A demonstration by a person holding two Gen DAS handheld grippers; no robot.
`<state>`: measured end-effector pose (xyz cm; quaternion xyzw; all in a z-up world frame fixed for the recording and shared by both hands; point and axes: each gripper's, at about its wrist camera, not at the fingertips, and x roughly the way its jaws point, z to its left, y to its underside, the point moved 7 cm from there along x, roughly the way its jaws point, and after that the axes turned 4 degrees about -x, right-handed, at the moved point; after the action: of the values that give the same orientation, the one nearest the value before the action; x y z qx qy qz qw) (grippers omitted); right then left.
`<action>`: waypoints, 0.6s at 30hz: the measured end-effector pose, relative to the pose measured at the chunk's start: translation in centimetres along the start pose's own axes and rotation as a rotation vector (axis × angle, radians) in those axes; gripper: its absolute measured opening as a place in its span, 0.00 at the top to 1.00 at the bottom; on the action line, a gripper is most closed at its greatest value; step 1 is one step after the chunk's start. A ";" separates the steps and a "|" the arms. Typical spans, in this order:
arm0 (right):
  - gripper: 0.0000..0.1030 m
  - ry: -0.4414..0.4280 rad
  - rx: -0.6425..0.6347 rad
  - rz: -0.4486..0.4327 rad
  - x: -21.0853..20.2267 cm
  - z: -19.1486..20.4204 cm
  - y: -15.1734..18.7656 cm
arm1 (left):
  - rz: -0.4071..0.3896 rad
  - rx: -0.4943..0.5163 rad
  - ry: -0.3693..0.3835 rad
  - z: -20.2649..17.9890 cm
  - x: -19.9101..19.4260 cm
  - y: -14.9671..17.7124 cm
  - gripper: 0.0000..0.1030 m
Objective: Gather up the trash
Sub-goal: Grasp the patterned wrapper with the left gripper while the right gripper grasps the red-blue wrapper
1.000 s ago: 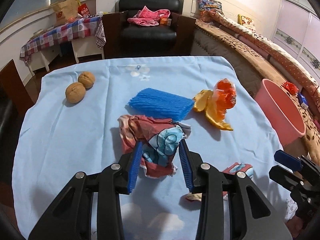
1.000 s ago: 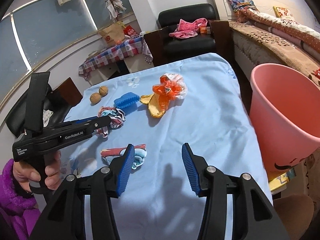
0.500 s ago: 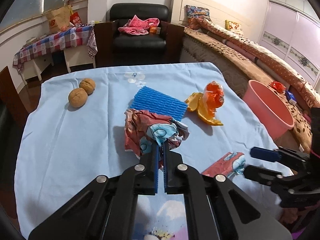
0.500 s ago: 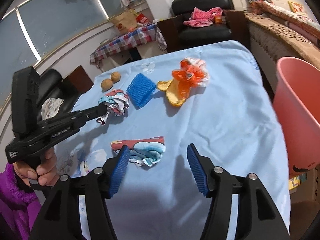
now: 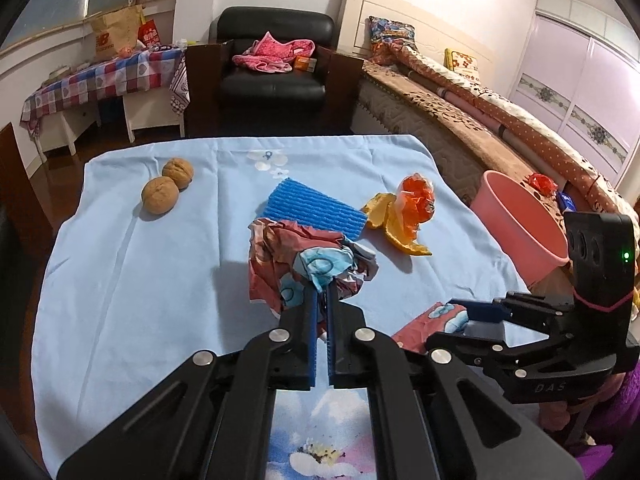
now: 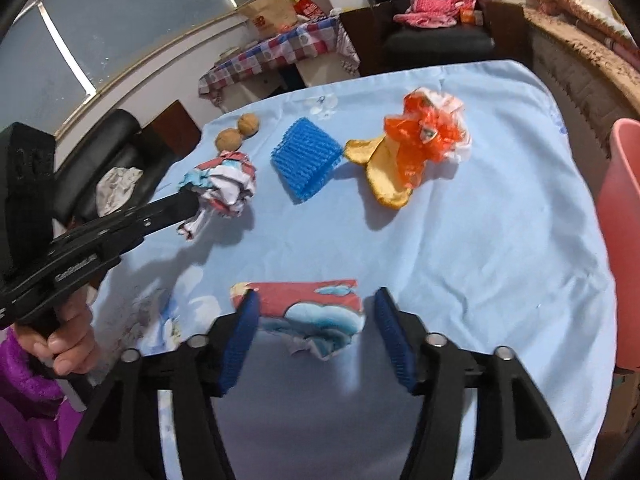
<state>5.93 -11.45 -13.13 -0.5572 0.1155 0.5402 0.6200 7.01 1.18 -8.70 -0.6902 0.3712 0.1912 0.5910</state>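
Note:
My left gripper [image 5: 323, 300] is shut on a crumpled red-and-blue wrapper [image 5: 304, 258] and holds it above the blue tablecloth [image 5: 120, 280]; the wrapper also shows in the right wrist view [image 6: 224, 182]. My right gripper [image 6: 316, 332] is open, its jaws on either side of a flat red-and-blue wrapper [image 6: 308, 308]. On the table lie a blue foam net [image 5: 312, 210], an orange peel with an orange plastic wrapper [image 5: 412, 210] and two walnuts [image 5: 166, 190]. A pink bin [image 5: 520, 224] stands at the table's right edge.
A bed [image 5: 480, 112] runs along the right behind the bin. A black armchair [image 5: 276, 60] and a checked side table [image 5: 100, 80] stand beyond the far edge. A dark chair [image 6: 116, 160] stands at the table's left.
My left gripper closed on the crumpled wrapper and lifted it. My right gripper moved down and forward until its open jaws straddle the flat wrapper.

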 end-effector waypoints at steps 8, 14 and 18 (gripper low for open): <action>0.92 -0.029 0.060 -0.012 -0.8 -0.2 1.6 | -0.004 0.003 0.002 -0.4 -0.1 -0.2 0.97; 0.93 -0.019 0.097 -0.087 -3.3 -1.0 1.2 | -0.020 0.013 0.015 -1.2 -0.7 -0.6 0.97; 0.93 0.007 0.120 -0.143 -5.4 -2.0 0.6 | -0.035 0.024 0.032 -2.3 -1.1 -1.1 0.97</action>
<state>4.27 -16.10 -10.14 -0.5277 0.1098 0.4845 0.6890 6.73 -0.66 -6.66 -0.6923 0.3710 0.1652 0.5965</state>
